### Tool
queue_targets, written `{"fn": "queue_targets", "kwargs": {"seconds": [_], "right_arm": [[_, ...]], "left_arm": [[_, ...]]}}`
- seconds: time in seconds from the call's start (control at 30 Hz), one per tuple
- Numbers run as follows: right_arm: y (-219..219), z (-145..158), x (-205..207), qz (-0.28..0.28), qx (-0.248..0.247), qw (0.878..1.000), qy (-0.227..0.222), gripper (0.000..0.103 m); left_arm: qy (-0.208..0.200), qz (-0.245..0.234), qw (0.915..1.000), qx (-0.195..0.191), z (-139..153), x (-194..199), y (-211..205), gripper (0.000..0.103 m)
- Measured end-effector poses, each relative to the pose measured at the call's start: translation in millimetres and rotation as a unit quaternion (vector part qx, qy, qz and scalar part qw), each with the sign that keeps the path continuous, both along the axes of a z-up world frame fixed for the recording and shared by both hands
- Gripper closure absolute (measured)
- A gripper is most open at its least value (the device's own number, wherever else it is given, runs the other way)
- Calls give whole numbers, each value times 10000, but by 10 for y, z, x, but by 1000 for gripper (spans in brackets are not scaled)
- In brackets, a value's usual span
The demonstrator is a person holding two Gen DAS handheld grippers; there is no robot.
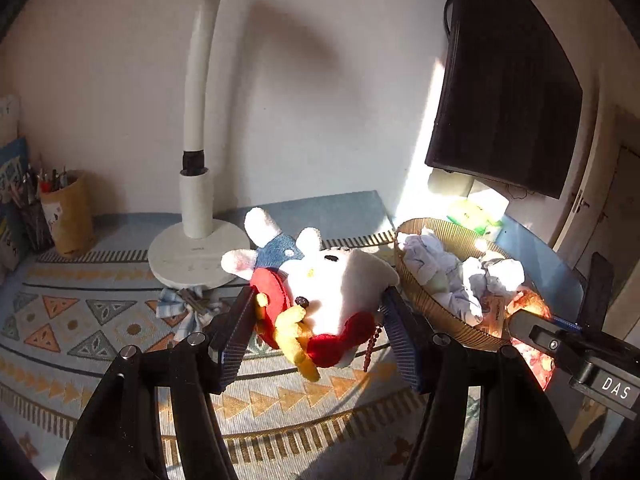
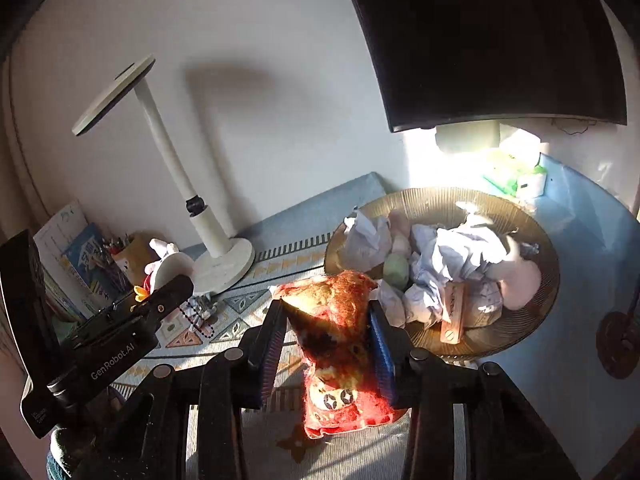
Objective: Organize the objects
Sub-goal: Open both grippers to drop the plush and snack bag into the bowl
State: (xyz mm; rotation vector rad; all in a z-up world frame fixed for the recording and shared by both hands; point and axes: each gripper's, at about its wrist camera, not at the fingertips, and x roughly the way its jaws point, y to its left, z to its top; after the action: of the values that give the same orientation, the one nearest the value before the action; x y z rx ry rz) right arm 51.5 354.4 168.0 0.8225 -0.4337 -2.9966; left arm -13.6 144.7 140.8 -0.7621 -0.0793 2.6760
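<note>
My left gripper (image 1: 318, 300) is shut on a white plush rabbit (image 1: 336, 280) with red trim and yellow hands, held above the patterned mat. My right gripper (image 2: 326, 316) is shut on a red and orange plush pouch (image 2: 340, 344), held just in front of the brown ribbed basket (image 2: 440, 200). The basket holds crumpled white paper, a pale plush toy and a small wooden block. In the left wrist view the basket (image 1: 424, 292) lies right of the rabbit, and the right gripper (image 1: 576, 356) with the pouch (image 1: 532, 308) shows at its near edge.
A white desk lamp (image 1: 196, 184) stands on the mat behind the rabbit. A pen holder (image 1: 68, 216) and books are at far left. A dark monitor (image 1: 504, 92) hangs at right. A green tissue pack (image 2: 516, 172) lies behind the basket. A small checked cloth bow (image 1: 188, 308) lies by the lamp base.
</note>
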Motion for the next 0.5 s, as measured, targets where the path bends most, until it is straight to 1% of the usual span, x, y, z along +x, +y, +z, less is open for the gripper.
{"fn": "queue_targets", "kwargs": {"seconds": [0.07,0.1,0.13,0.17,0.2,0.23,0.27,0.3,0.33,0.37,0.4,0.43,0.5], "right_arm": [[234,178,-121,-426,-7,9990,135,63],[350,247,-197,-607,-23,9980,170,63],[443,301,-291,-729,-39,9972,173,63],[523,339,-396,-793,-47,9967,156,60],[576,370,-519,-815,19,9966,81,52],[614,385,-653,-760,97,9971,-28,42],[646,390,-730,-769,179,9968,-80,26],[693,399,-731,-815,285,9963,-34,25],[710,406,-712,-877,402,9953,-18,25],[711,403,-678,-958,484,9942,-51,25],[712,390,-617,-915,455,9948,-44,25],[683,374,-563,-798,389,9961,-22,25],[598,334,-453,-597,332,9977,18,25]], "left_arm": [[157,-340,9993,11,165,-127,302,43],[218,-490,9985,-54,213,-200,478,43],[214,-654,9976,-74,235,-277,632,43],[148,-849,9963,-41,235,-367,788,42],[90,-1022,9947,-11,223,-447,924,37],[61,-1184,9929,4,196,-519,1050,35],[50,-1282,9917,-54,157,-582,1173,26],[88,-1260,9918,-173,119,-628,1274,19],[152,-1184,9924,-295,83,-653,1342,17],[165,-1172,9922,-394,50,-670,1386,17],[90,-1201,9917,-450,17,-685,1399,17],[18,-1233,9915,-420,-6,-680,1374,17],[-1,-1225,9919,-332,-19,-628,1262,17]]}}
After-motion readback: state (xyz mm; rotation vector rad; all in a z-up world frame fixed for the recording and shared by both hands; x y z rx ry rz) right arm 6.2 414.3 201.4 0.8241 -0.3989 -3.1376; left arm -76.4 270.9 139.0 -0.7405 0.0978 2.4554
